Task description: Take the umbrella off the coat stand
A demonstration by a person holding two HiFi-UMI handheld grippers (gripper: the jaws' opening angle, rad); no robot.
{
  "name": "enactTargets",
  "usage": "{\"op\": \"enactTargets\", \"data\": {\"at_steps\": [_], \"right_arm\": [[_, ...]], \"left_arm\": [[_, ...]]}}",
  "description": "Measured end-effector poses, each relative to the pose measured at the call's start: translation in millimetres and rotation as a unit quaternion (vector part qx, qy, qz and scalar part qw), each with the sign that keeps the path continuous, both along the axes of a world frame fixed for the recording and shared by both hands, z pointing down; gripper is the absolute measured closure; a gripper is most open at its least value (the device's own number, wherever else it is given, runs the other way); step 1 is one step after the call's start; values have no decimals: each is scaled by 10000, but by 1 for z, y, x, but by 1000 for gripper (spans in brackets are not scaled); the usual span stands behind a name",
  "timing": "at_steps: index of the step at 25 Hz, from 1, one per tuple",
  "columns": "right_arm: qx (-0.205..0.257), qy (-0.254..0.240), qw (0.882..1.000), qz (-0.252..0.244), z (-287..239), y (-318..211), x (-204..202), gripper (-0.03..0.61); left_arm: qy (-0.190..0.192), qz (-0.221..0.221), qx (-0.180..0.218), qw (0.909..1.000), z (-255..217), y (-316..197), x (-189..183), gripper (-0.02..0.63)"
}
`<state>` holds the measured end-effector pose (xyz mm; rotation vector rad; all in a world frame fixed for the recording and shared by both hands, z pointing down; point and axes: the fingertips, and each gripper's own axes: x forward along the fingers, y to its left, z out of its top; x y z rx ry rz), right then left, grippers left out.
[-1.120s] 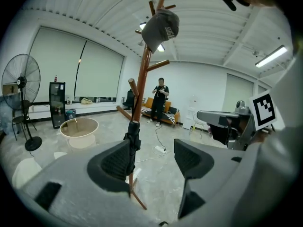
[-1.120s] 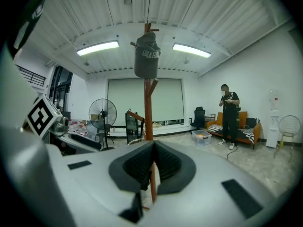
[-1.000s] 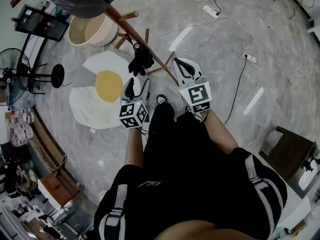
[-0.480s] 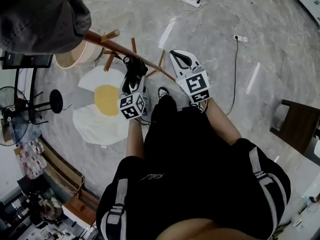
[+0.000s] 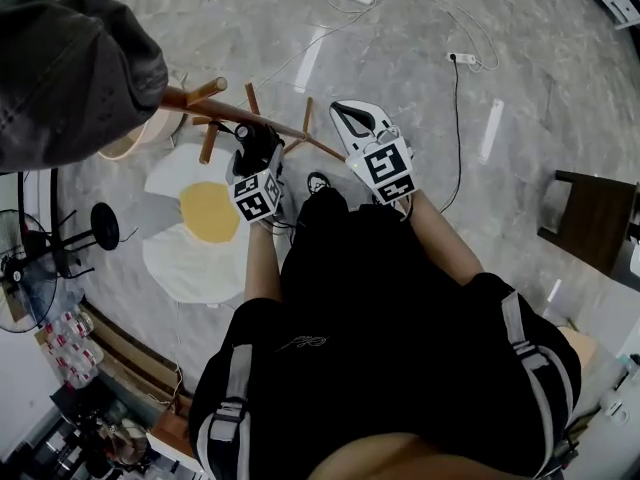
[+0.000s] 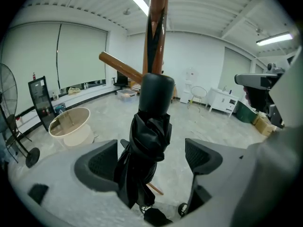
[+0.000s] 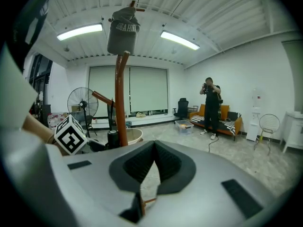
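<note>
The umbrella (image 6: 149, 145), black and folded, hangs against the brown pole of the coat stand (image 6: 156, 27), its round handle end uppermost and the bunched fabric drooping below it. The left gripper (image 6: 151, 159) is brought up around it: its jaws have just been opening and stand wide apart, with the fabric between them. The fabric lies against or just in front of the pad on the view's left, and the other pad is clear of it, so nothing is clamped. The right gripper (image 7: 152, 162) is off to the side of the stand with its jaws together on nothing.

By my reading the task is at the reach-and-grasp step. The approach looks done, but the umbrella is not yet gripped, lifted or freed, so closing on it and unhooking it are all left.

A dark strap runs up the pole from the handle, and what it hooks onto is cut off at the top of the left gripper view. In the head view the umbrella is a small dark shape partly behind the left gripper, and a grey cap (image 5: 70, 78) covers the top of the stand.
</note>
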<state>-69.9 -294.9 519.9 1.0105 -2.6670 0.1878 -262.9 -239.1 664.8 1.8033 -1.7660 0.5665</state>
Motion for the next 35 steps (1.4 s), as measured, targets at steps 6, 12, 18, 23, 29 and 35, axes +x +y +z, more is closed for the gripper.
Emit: {"op": "enactTargets", "data": {"at_steps": [6, 12, 18, 23, 29, 35], "right_arm": [[20, 53, 9998, 178, -4, -6, 6, 572], [4, 90, 9991, 416, -5, -13, 15, 572], [0, 166, 9987, 483, -6, -13, 21, 572], [-12, 218, 9989, 414, -7, -8, 21, 572], [-19, 212, 9994, 263, -9, -9, 17, 572], [-61, 156, 9998, 81, -7, -5, 7, 572]], "left_arm": [[23, 340, -101, 9994, 8, -20, 4, 151], [19, 451, -188, 9988, 17, -33, 1, 163], [10, 470, -140, 9988, 17, -42, 0, 204], [-58, 538, -125, 9985, 17, -43, 6, 307], [-80, 473, 71, 9988, 5, -41, 7, 334], [-90, 424, 231, 9988, -16, -42, 8, 342]]}}
